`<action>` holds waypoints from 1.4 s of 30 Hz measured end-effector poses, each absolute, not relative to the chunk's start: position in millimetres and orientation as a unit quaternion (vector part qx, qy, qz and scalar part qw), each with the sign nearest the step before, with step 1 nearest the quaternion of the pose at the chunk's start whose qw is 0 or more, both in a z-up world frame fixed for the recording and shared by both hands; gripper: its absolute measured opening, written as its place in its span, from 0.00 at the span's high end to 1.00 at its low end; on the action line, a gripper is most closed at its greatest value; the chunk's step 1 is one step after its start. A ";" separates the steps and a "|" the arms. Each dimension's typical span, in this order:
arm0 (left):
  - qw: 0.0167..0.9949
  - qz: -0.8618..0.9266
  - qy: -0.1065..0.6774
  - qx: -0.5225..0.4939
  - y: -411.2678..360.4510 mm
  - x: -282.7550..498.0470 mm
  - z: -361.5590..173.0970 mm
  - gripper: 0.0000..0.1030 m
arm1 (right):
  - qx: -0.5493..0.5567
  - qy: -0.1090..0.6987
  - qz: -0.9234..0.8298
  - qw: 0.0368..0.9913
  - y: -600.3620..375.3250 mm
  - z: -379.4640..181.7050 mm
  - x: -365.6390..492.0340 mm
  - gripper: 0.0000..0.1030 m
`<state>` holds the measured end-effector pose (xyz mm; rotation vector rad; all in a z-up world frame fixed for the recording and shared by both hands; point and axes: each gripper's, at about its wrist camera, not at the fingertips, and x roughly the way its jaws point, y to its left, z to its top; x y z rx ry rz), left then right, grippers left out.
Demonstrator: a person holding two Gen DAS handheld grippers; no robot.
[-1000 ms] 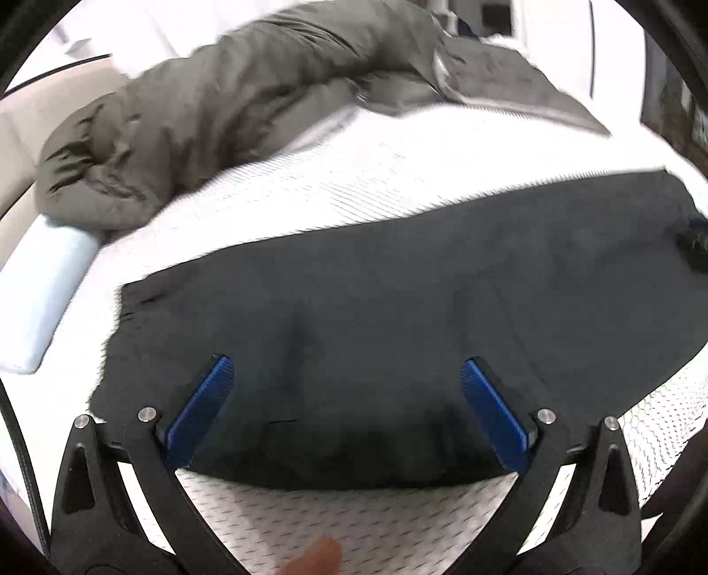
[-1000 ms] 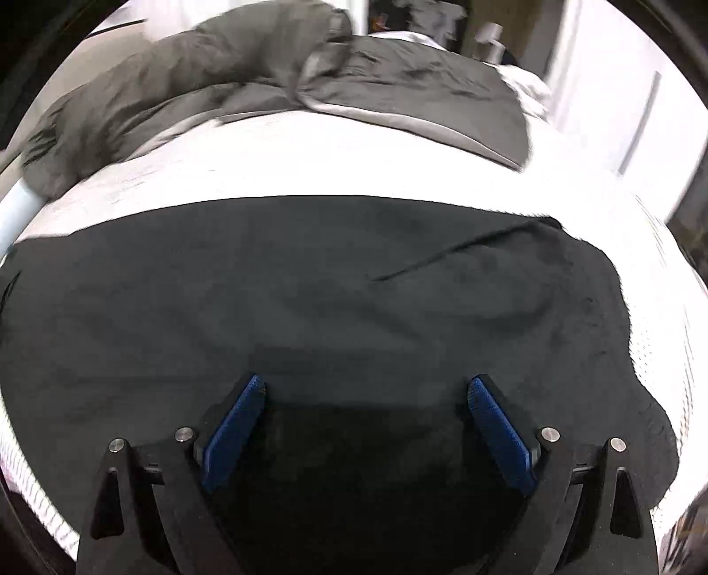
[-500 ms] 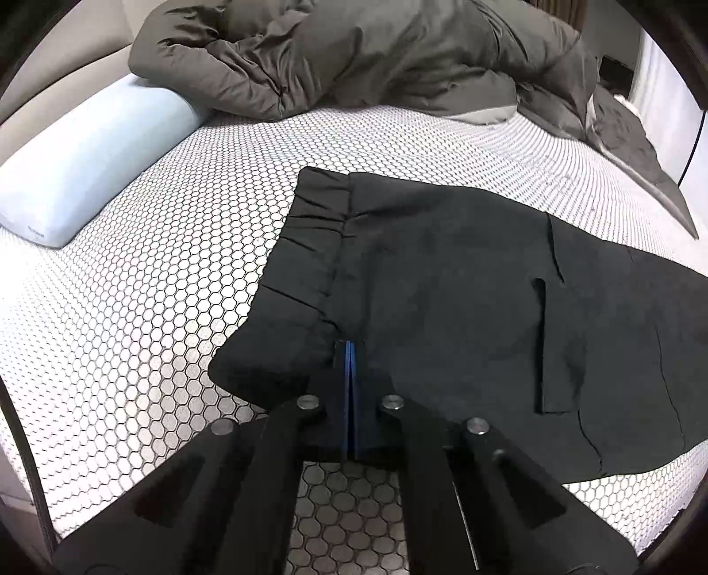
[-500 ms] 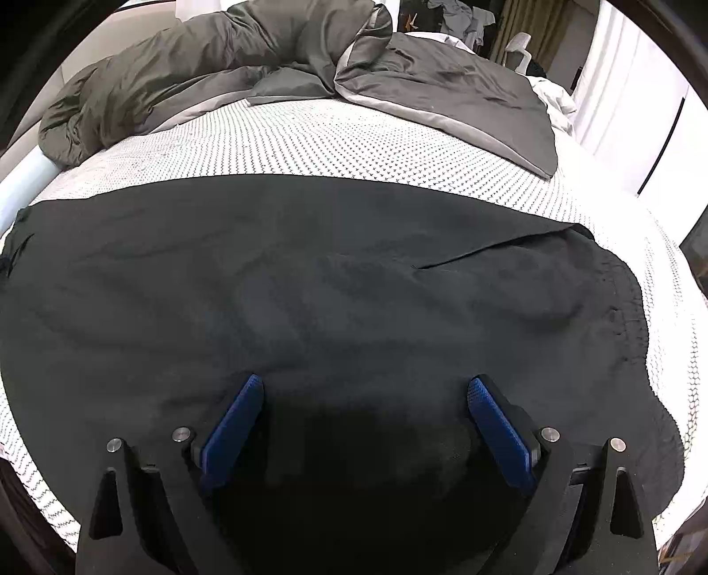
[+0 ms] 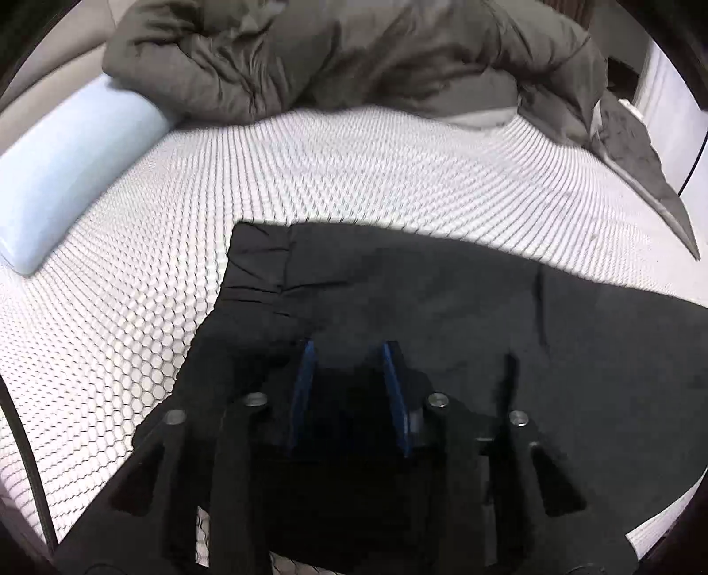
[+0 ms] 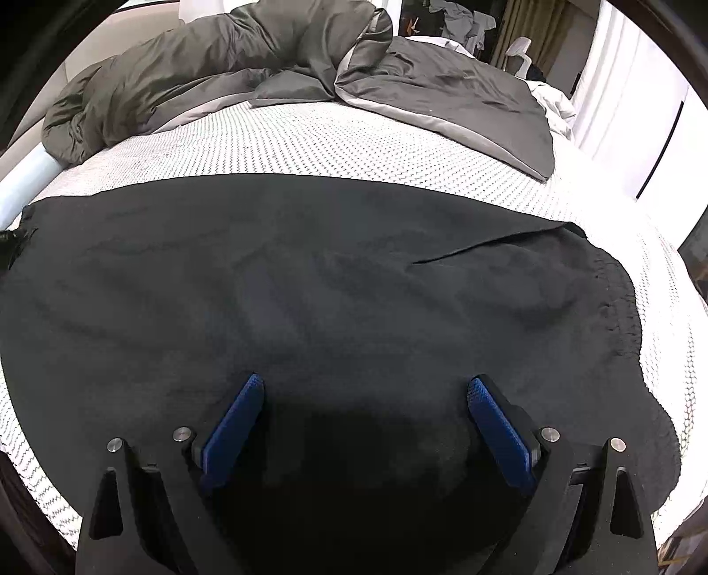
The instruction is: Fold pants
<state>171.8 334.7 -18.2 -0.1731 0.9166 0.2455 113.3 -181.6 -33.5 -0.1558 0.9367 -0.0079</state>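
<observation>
We see a bed with a white honeycomb-patterned cover (image 5: 354,177), a rumpled grey duvet (image 6: 230,66) heaped at its far side, and a pale blue pillow (image 5: 66,177) beside it. Beyond stand white closet doors (image 6: 628,101), olive curtains (image 6: 531,22) and a white chair (image 6: 520,51).

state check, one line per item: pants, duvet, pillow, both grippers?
pants: spread flat on the bed, unfolded
duvet: bunched at the far side
pillow: lying flat, duvet on its far end
left gripper: jaws opening over the pants near the waistband, nothing pinched
right gripper: open wide over the pants
</observation>
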 end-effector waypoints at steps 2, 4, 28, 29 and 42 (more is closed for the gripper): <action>0.898 0.079 0.427 -0.074 321.4 175.3 -9.1 0.68 | -0.077 0.448 -0.004 0.891 -182.8 -31.8 109.4 0.08; 0.899 0.062 0.431 -0.053 305.4 187.2 -6.5 0.63 | -0.083 0.446 -0.004 0.891 -180.5 -31.7 107.9 0.08; 0.911 -0.139 0.389 -0.014 23.3 132.9 26.6 0.01 | -0.127 0.429 0.041 0.893 -176.4 -30.3 57.0 0.08; 0.906 -0.160 0.391 -0.009 1.8 130.1 22.9 0.01 | -0.132 0.427 0.028 0.894 -184.4 -30.8 52.8 0.08; 0.870 -0.260 0.408 0.093 -136.3 118.4 -28.0 0.01 | 0.031 0.398 -0.215 0.891 -363.2 -24.3 -0.9 0.08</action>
